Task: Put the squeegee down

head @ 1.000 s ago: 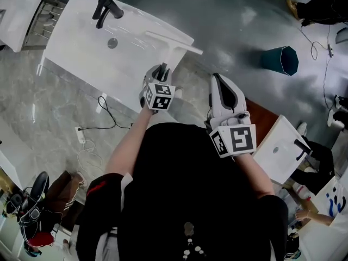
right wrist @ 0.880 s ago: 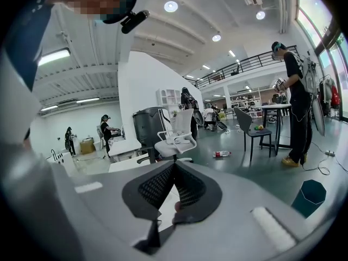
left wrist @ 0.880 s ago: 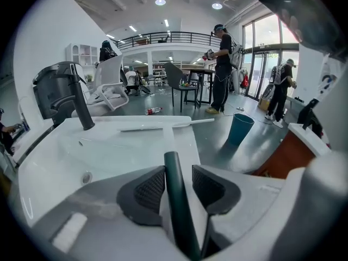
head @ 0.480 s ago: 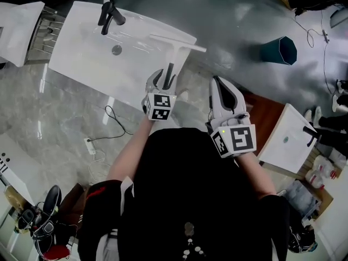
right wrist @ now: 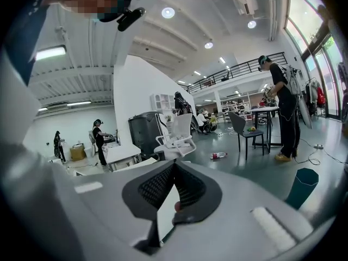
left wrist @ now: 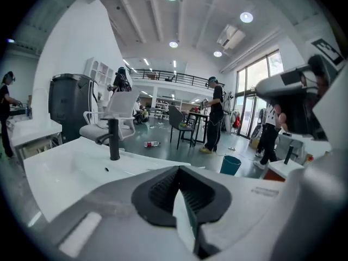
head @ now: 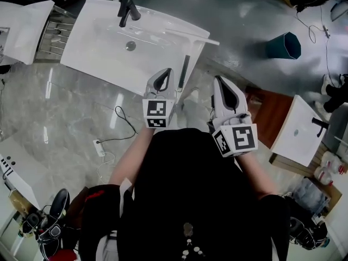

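Observation:
The squeegee lies on the right end of the white sink [head: 103, 48]. Its white blade [head: 191, 35] is at the far side and its dark handle [head: 184, 72] points back toward me. My left gripper [head: 165, 72] hovers just left of the handle, apart from it, with its jaws shut on nothing. In the left gripper view the shut left gripper [left wrist: 182, 192] looks over the basin and the black faucet [left wrist: 114, 139]. My right gripper [head: 221, 80] is held to the right of the sink, off the squeegee. Its jaws are shut and empty, as the right gripper view [right wrist: 168, 194] also shows.
A black faucet [head: 128, 8] stands at the sink's far edge. On the floor are a teal bin [head: 283, 45], a power cord [head: 122, 126] and a second small sink unit [head: 299, 129]. Another white table [head: 24, 23] is at the left. People, chairs and tables stand farther off.
The left gripper opened off the squeegee handle, rose and drew back beside it, then shut empty. The squeegee stays on the sink. The right gripper shifted a little.

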Demonstrator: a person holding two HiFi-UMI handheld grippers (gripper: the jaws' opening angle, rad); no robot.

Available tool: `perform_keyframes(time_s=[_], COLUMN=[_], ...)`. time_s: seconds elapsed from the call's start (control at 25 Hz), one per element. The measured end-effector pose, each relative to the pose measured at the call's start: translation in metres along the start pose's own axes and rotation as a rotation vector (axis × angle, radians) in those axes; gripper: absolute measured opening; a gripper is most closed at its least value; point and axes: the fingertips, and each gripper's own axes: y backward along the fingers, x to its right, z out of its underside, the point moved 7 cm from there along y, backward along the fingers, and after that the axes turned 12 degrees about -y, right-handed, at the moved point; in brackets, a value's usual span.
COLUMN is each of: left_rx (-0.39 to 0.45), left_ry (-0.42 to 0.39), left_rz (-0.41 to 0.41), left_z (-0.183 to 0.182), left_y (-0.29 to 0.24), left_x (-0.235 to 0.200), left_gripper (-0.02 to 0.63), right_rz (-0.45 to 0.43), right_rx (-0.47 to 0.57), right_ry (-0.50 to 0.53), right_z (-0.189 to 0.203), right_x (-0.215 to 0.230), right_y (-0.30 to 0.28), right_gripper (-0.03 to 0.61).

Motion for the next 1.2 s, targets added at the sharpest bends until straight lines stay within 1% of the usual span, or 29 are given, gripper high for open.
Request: perform_keyframes(time_s=[0.12, 0.24, 0.36, 0.52, 0.64, 0.8, 0.88, 0.92, 1.04, 1.2], left_rx=[0.049, 0.076, 0.103, 0.152, 0.199, 0.264, 0.291, 0.302, 0.321, 0.358], left_ry=[-0.011, -0.036, -0.025, -0.083, -0.098, -0.135, -0.134, -0.128, -0.152, -0.162], left_rz=[-0.013, -0.017, -0.008, 0.002, 0.019, 0.03, 0.027, 0.024, 0.006, -0.002], left_z=[-0.012, -0.02, -0.029, -0.043, -0.053, -0.07, -0.078, -0.082, -0.092, -0.107], left_y=[0.023, 0.046, 0.072, 0.098, 0.121, 0.148, 0.159, 0.164, 0.174, 0.183], left_x=[-0.01, -0.017, -0.018, -0.018, -0.015, -0.013, -0.014, -0.016, -0.022, -0.027], left_gripper=[0.002, 0.002, 0.002, 0.002, 0.002, 0.002, 0.002, 0.002, 0.002, 0.002], right_rz=[-0.007, -0.014, -0.02, -0.027, -0.04, -0.065, -0.075, -0.077, -0.075, -0.07], right_rx=[0.011, 0.027, 0.048, 0.083, 0.104, 0.144, 0.171, 0.184, 0.216, 0.247], right_ry=[-0.002, -0.003, -0.005, -0.002, 0.011, 0.04, 0.054, 0.06, 0.078, 0.092], right_z=[0.007, 0.015, 0.019, 0.02, 0.022, 0.019, 0.016, 0.015, 0.009, 0.0], right_x=[-0.019, -0.037, -0.053, -0.071, -0.087, -0.107, -0.116, -0.12, -0.13, -0.137], right_y=[0.005, 0.012, 0.021, 0.028, 0.036, 0.048, 0.053, 0.055, 0.061, 0.068], right_gripper=[0.003, 0.003, 0.003, 0.003, 0.002, 0.002, 0.002, 0.002, 0.002, 0.002])
